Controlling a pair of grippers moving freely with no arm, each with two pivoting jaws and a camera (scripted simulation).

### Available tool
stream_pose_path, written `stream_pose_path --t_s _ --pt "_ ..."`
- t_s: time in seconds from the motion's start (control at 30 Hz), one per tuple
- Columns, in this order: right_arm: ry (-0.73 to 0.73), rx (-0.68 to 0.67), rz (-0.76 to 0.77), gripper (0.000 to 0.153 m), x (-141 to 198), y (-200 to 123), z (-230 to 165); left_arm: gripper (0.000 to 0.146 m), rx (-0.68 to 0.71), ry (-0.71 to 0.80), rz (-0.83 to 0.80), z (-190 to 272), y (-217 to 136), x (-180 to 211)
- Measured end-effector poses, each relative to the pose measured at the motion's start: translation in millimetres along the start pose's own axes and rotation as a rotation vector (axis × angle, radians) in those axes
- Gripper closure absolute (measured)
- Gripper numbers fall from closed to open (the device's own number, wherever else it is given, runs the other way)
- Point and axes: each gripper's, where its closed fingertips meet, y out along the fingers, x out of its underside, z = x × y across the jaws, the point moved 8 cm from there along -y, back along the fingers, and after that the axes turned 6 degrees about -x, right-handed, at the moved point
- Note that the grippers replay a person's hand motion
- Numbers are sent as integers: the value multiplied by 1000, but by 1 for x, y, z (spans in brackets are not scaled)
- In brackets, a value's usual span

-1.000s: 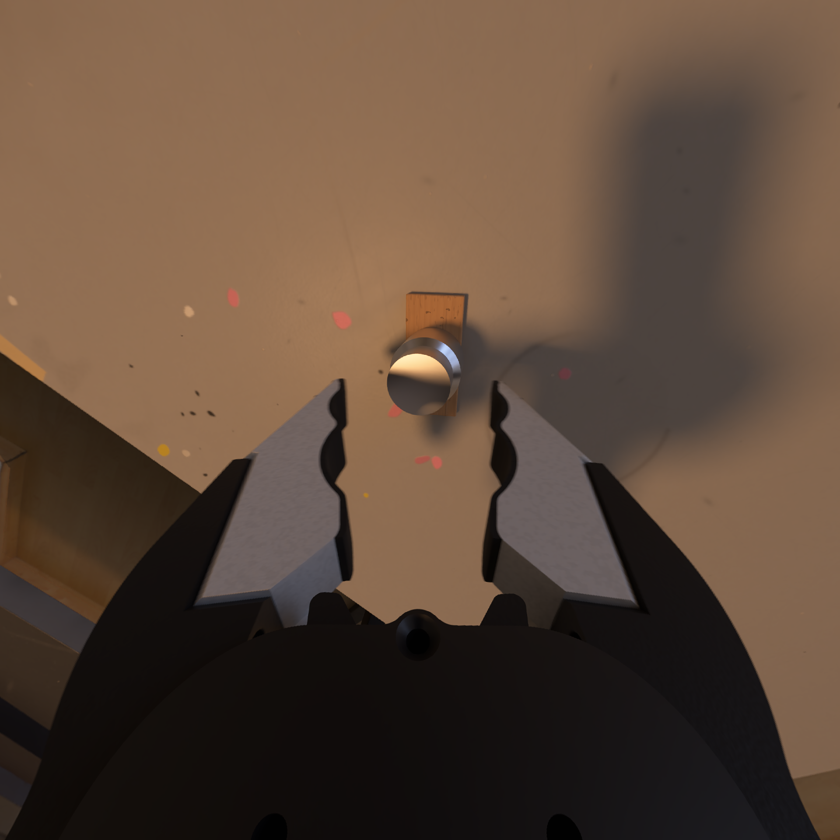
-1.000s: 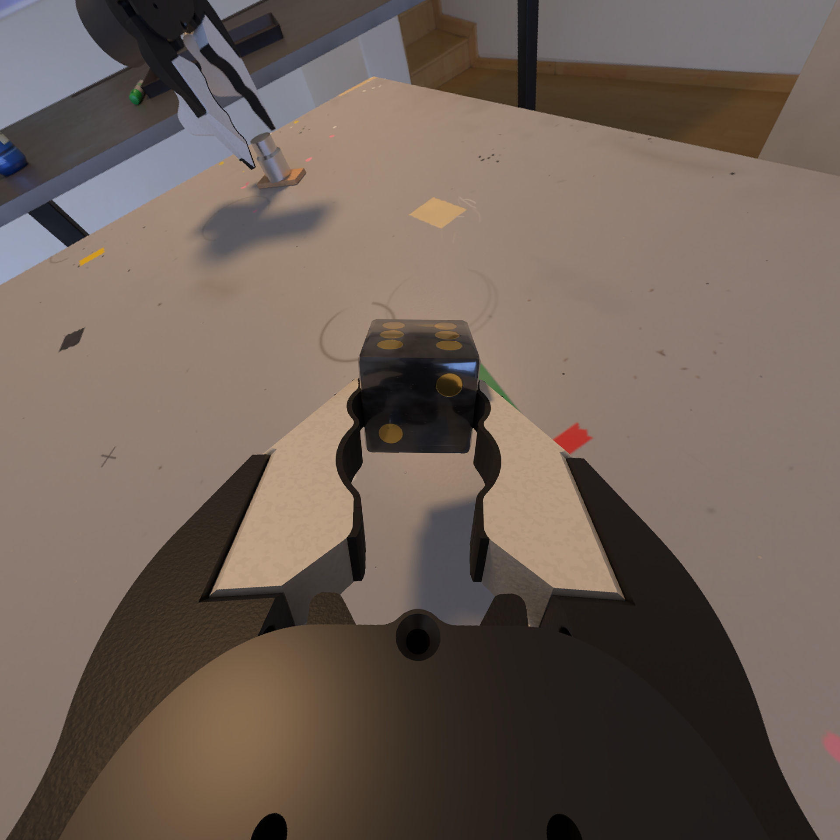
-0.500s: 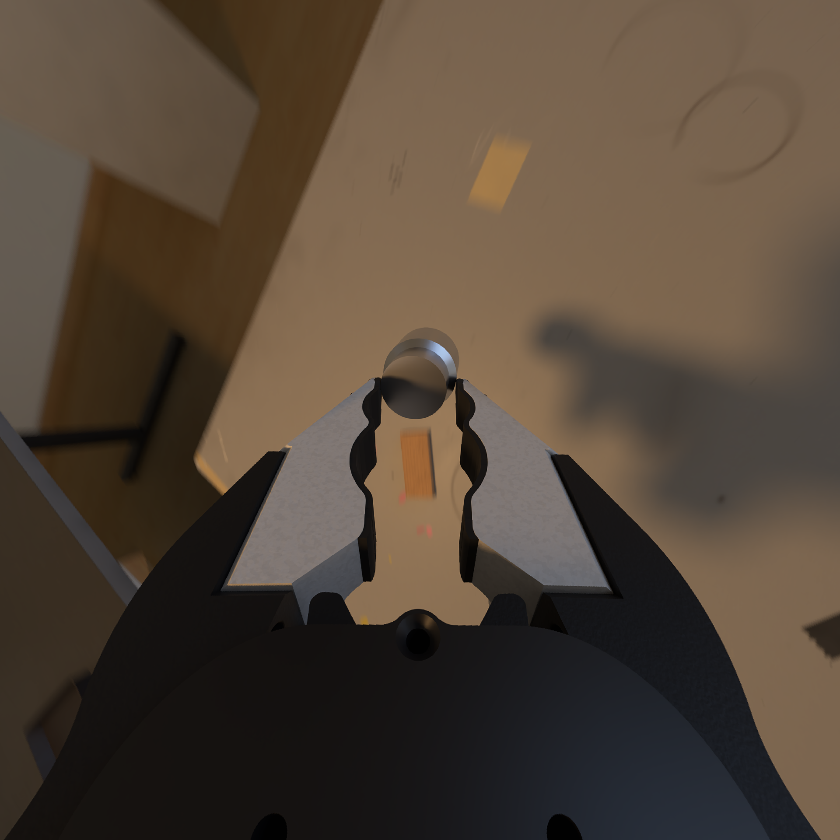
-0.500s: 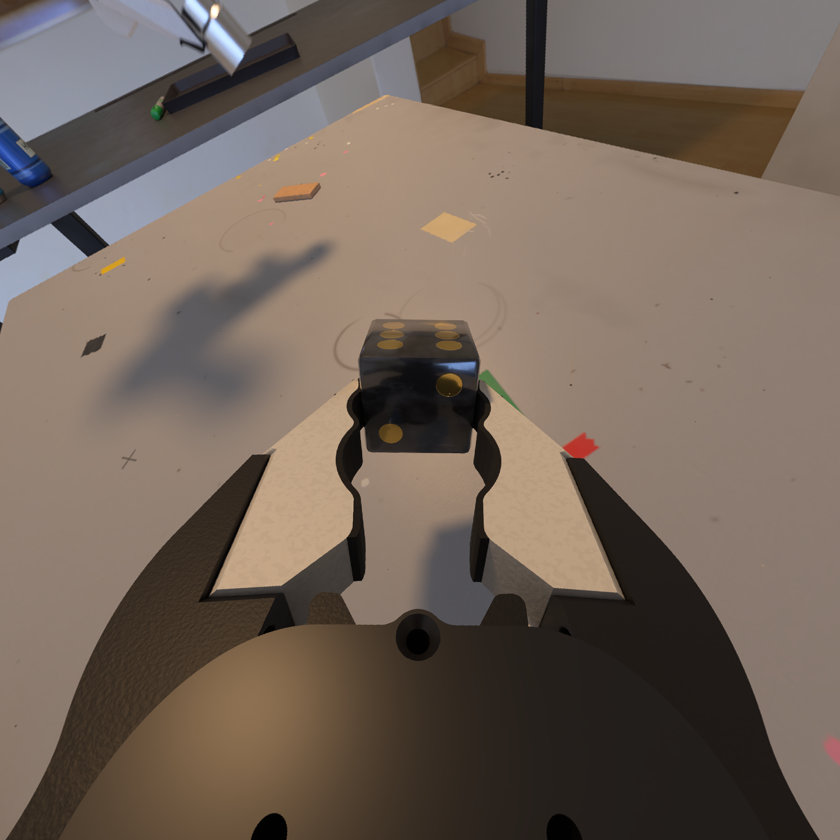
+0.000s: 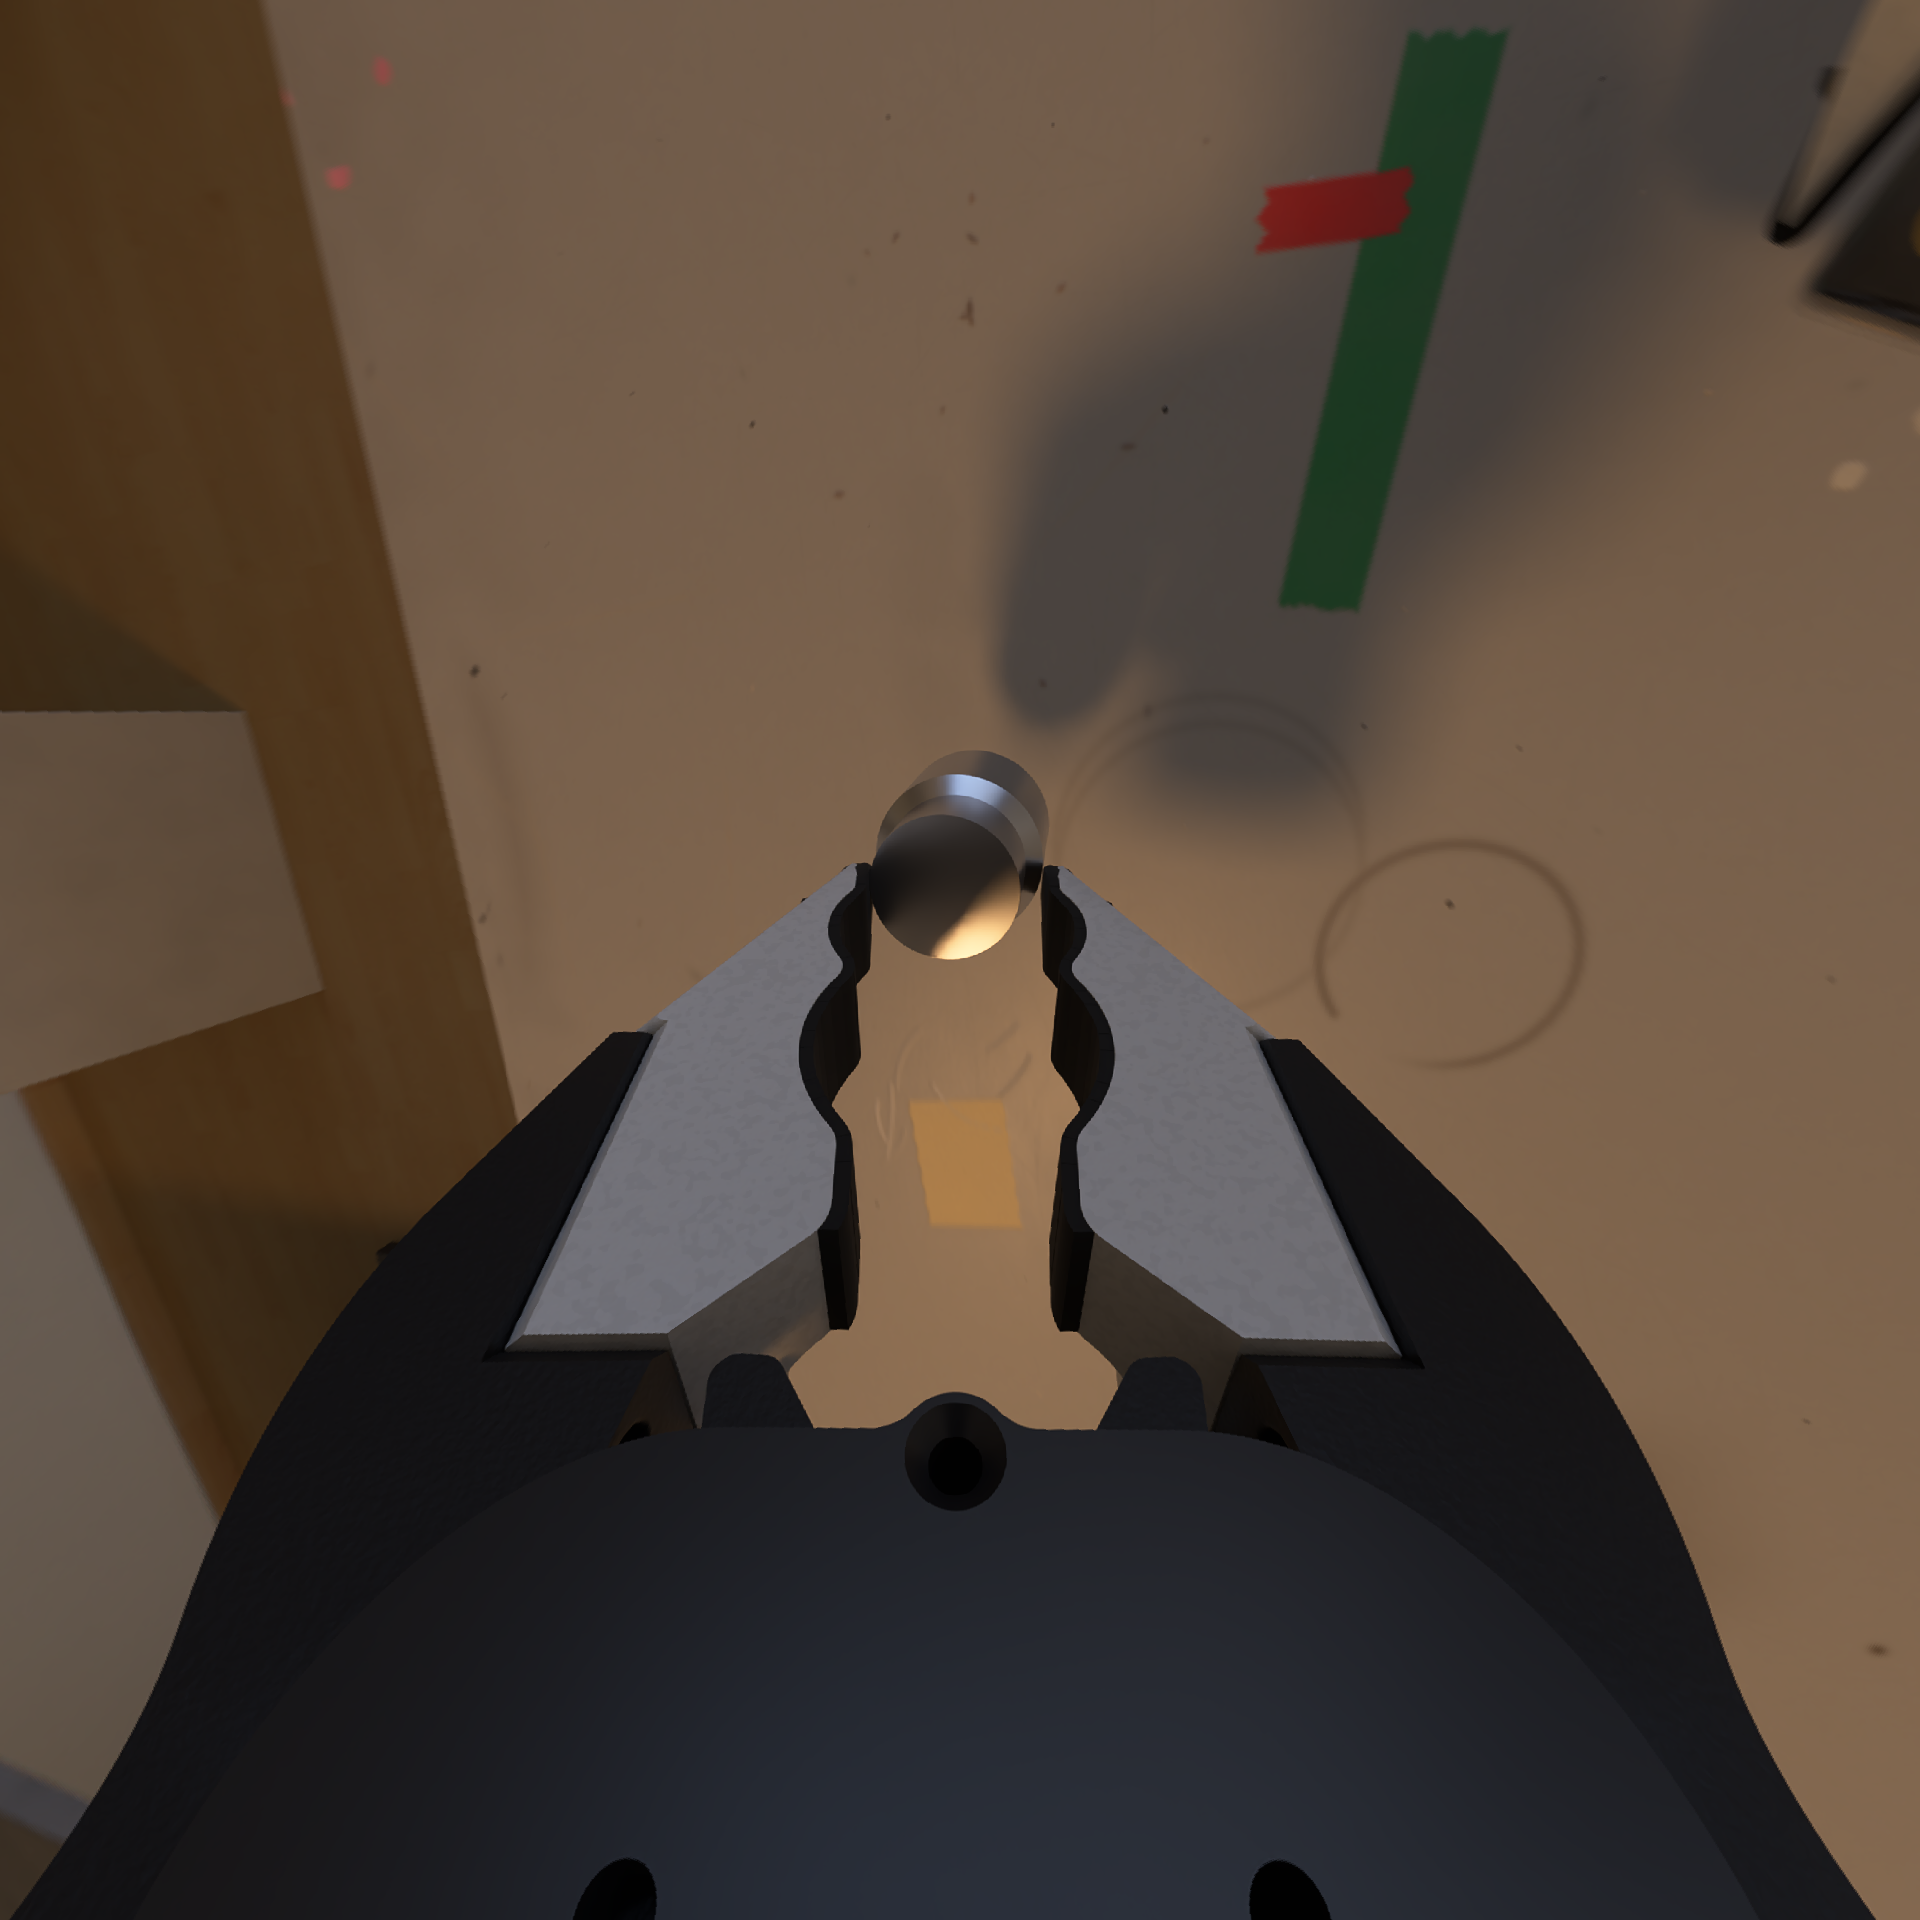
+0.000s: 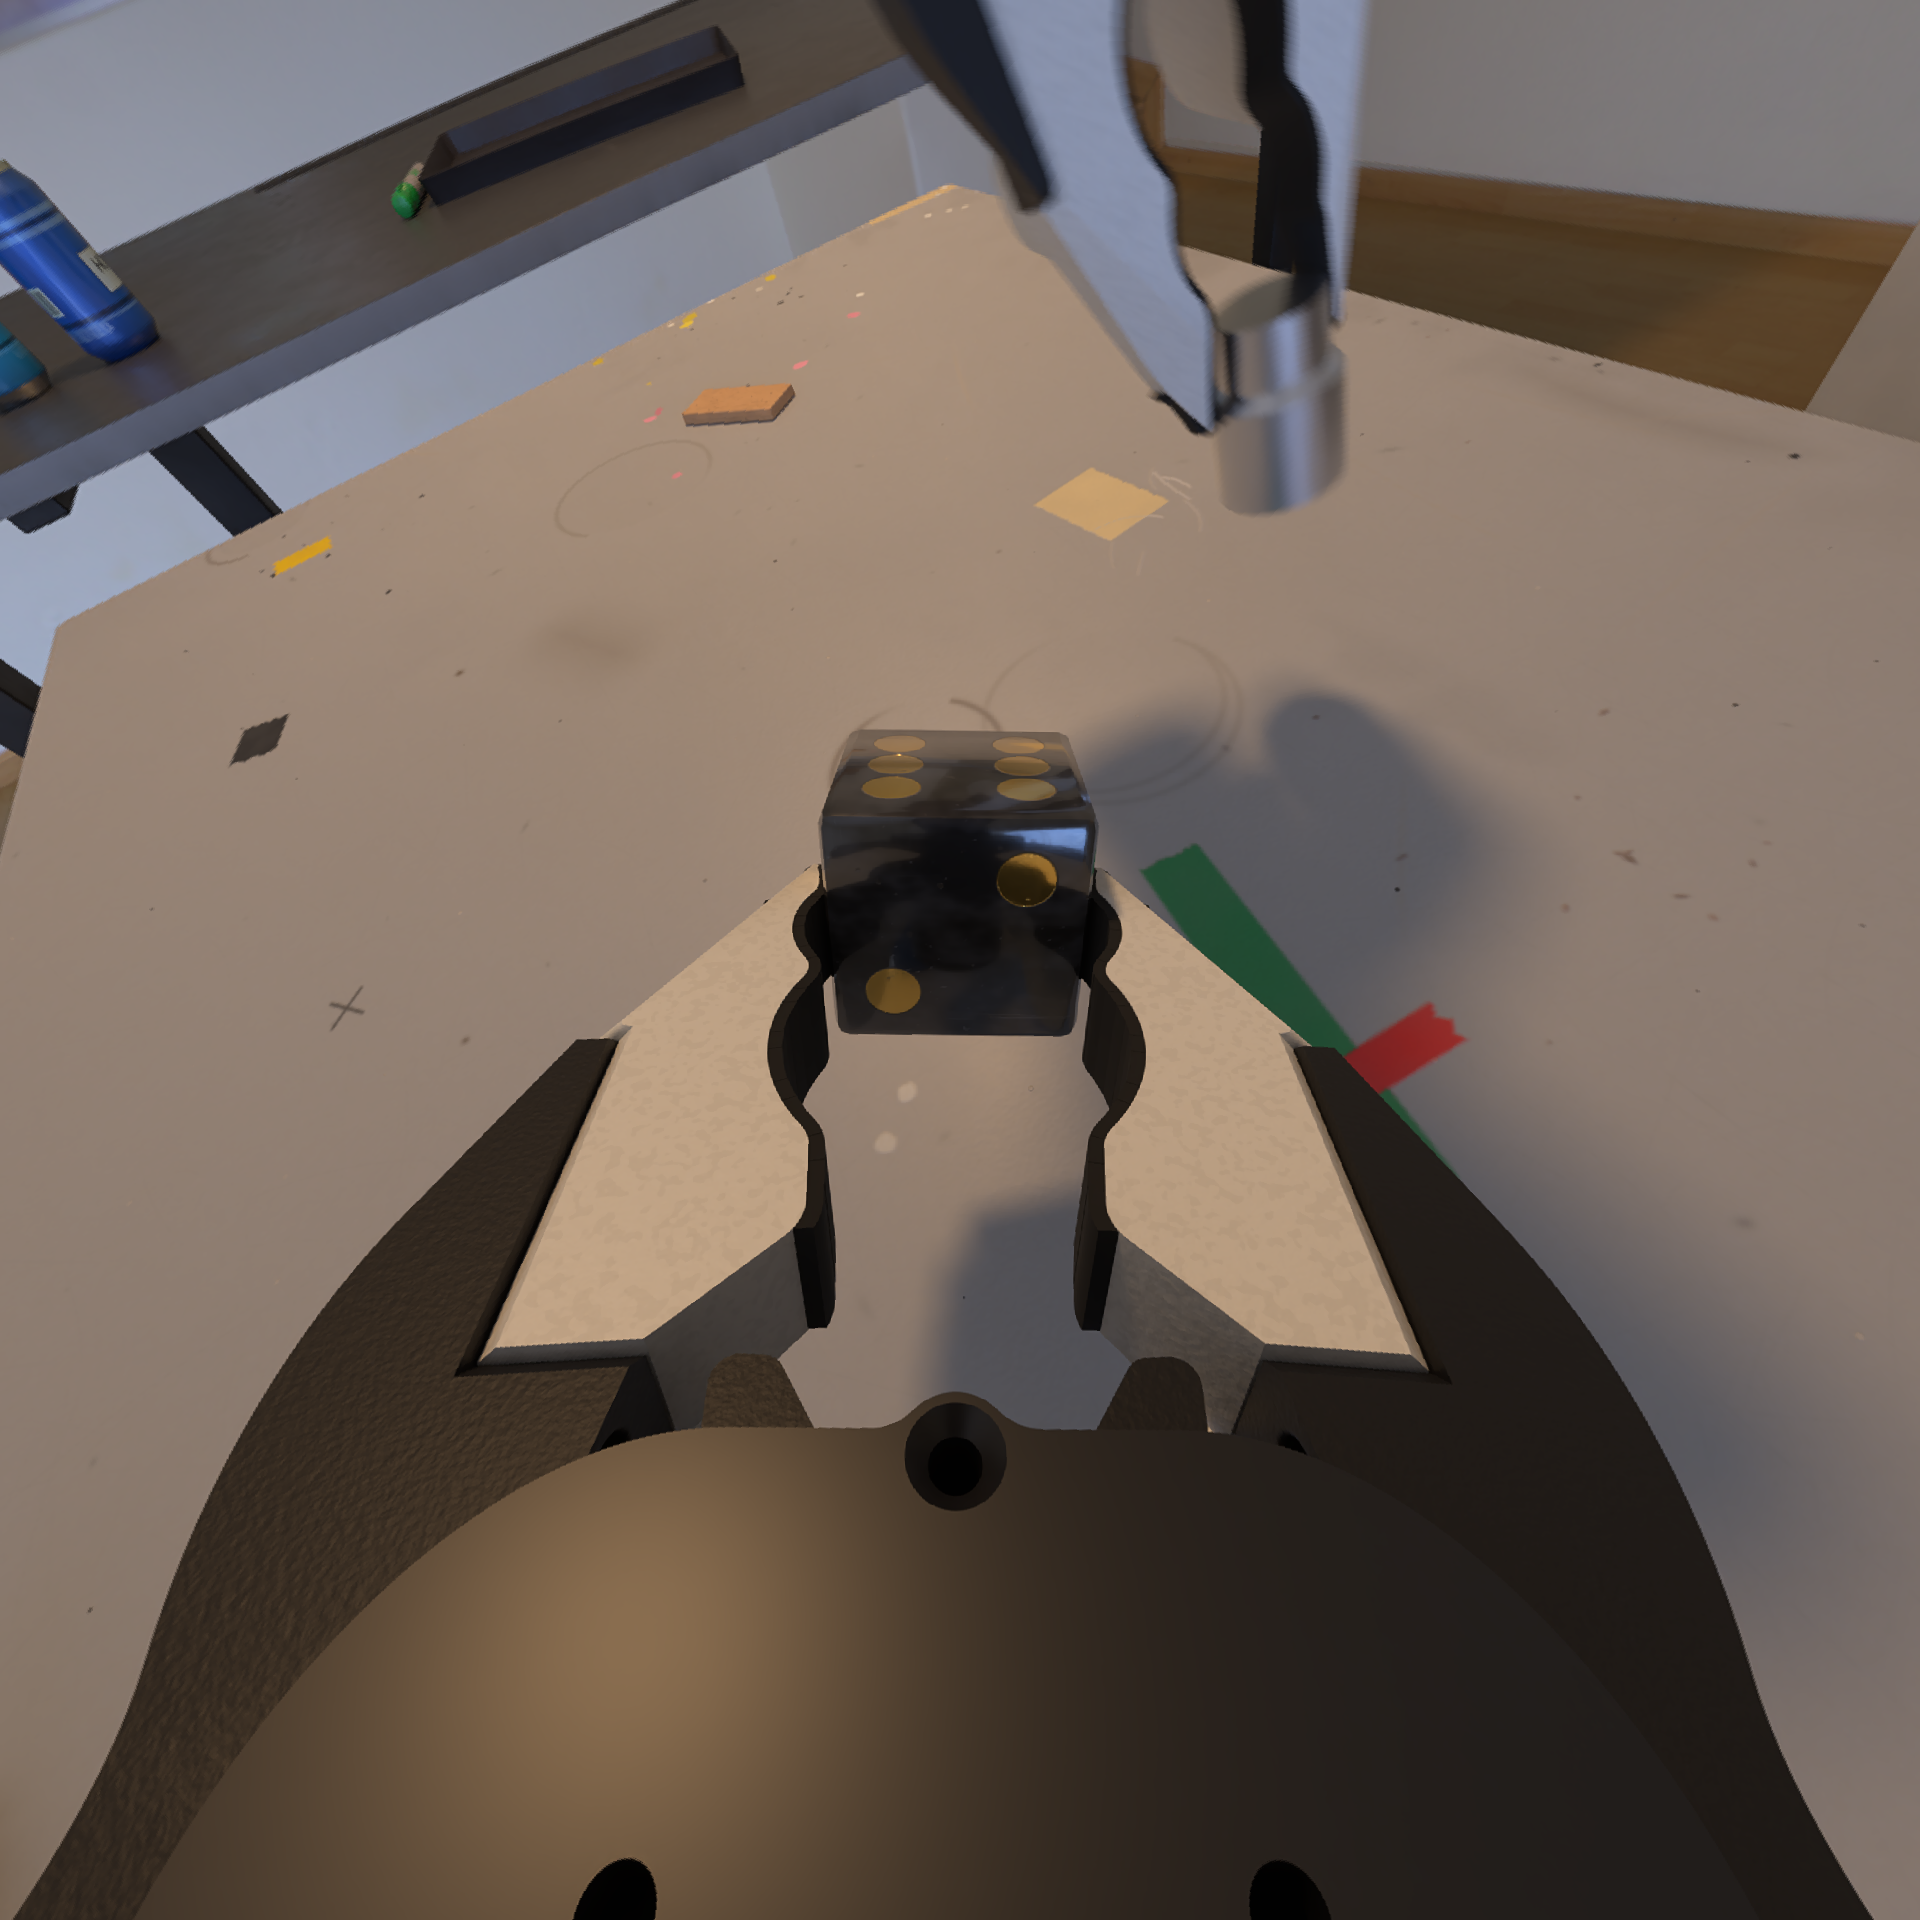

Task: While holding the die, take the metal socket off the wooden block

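Note:
My left gripper (image 5: 951, 894) is shut on the shiny metal socket (image 5: 951, 862) and holds it in the air above the table. In the right wrist view the same gripper (image 6: 1262, 343) hangs at the upper right with the socket (image 6: 1278, 416) in its tips. The wooden block (image 6: 738, 403) lies bare on the far part of the table, well left of the socket. My right gripper (image 6: 956, 914) is shut on a black die (image 6: 956, 883) with gold pips, held just above the table.
A tan square patch (image 6: 1101, 502) lies on the table under the socket. Green tape (image 6: 1236, 945) and red tape (image 6: 1403, 1044) lie right of the die. A dark shelf (image 6: 312, 239) at the back left carries a blue bottle (image 6: 68, 265). The table edge and wooden floor (image 5: 187, 416) show at left.
My left gripper closed on the socket, lifted it off the wooden block and carried it toward the die. The block stays on the table. My right gripper kept hold of the die.

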Motion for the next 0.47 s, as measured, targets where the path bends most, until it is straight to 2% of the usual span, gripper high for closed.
stream_pose_path --t_s 0.23,0.47 --pt "0 -5 -21 106 5 4 -1 114 151 93 -20 -10 55 -20" --pt "15 -10 -32 106 9 5 2 114 210 198 -43 -9 71 -21"
